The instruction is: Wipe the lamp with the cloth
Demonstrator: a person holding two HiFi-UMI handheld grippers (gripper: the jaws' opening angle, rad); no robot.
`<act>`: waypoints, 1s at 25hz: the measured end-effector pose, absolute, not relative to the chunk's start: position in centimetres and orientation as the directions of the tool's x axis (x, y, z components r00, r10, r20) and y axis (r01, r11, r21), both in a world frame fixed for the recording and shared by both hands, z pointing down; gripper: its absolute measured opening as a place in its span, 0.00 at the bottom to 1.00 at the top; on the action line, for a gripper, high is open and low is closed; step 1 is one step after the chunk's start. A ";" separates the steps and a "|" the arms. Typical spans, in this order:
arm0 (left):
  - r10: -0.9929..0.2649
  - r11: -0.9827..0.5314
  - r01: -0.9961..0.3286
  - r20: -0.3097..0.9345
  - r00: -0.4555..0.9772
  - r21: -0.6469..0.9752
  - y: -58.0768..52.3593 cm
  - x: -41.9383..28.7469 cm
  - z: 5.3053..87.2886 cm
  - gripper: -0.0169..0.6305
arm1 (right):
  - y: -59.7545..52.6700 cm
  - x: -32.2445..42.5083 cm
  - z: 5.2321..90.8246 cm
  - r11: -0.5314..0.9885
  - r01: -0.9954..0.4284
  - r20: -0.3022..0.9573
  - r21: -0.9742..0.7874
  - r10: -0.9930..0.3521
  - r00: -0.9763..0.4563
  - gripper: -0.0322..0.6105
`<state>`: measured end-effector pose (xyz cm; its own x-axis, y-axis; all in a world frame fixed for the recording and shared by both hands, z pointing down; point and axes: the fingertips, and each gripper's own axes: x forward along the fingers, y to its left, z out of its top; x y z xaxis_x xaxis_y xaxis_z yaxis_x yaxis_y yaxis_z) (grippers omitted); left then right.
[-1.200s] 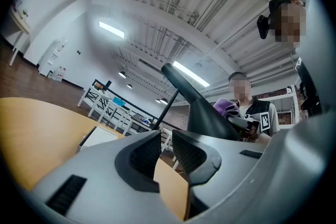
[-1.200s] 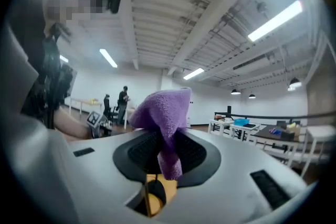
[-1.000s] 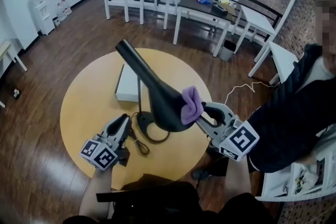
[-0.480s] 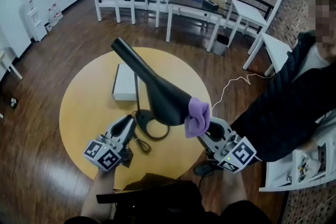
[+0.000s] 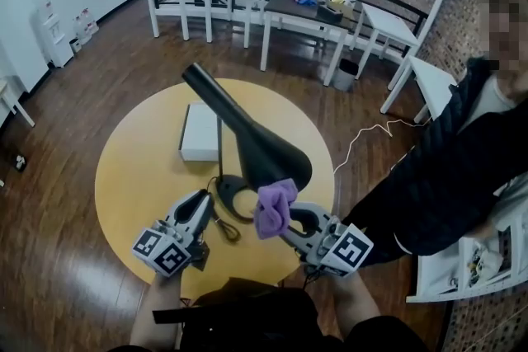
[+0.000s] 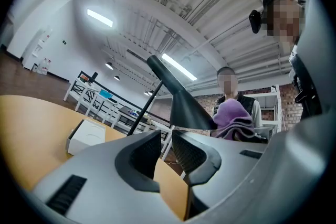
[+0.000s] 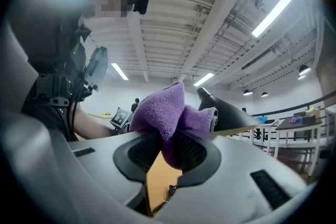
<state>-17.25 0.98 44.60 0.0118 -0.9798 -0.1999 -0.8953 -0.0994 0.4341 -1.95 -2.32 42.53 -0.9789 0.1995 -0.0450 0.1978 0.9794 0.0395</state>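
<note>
A black desk lamp (image 5: 262, 151) with a long cone shade stands on the round wooden table (image 5: 132, 169); its ring base (image 5: 231, 198) lies near the front. My right gripper (image 5: 286, 220) is shut on a bunched purple cloth (image 5: 275, 206), which sits at the near lower rim of the shade. In the right gripper view the cloth (image 7: 168, 113) bulges from between the pads, with the shade (image 7: 226, 113) just behind it. My left gripper (image 5: 200, 202) rests shut and empty left of the base. From the left gripper view the shade (image 6: 184, 107) and cloth (image 6: 233, 118) show ahead of its tips.
A white box (image 5: 200, 132) lies on the table behind the lamp. The lamp's cable (image 5: 221, 228) loops near my left gripper. A person in dark clothes (image 5: 462, 169) stands close at the right. White tables (image 5: 322, 8) line the back of the room.
My right gripper has carried the cloth from the right side of the shade down and leftward to its near lower rim. The left gripper has stayed put.
</note>
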 end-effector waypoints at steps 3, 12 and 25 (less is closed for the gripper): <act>-0.981 -0.083 -0.897 -0.194 -0.003 0.434 1.8 -17.6 44.7 0.13 | -1.2 -3.4 43.1 0.974 0.228 -0.055 0.014 0.229 -0.972 0.19; -0.979 -0.039 -0.901 -0.198 -0.052 0.431 3.4 -18.7 44.5 0.13 | -2.7 -7.5 48.2 0.992 0.120 0.127 -0.049 0.125 -0.984 0.19; -0.982 -0.045 -0.904 -0.186 -0.039 0.426 3.1 -18.1 45.2 0.13 | -8.8 -4.9 49.4 0.980 -0.101 0.235 0.169 -0.139 -0.962 0.18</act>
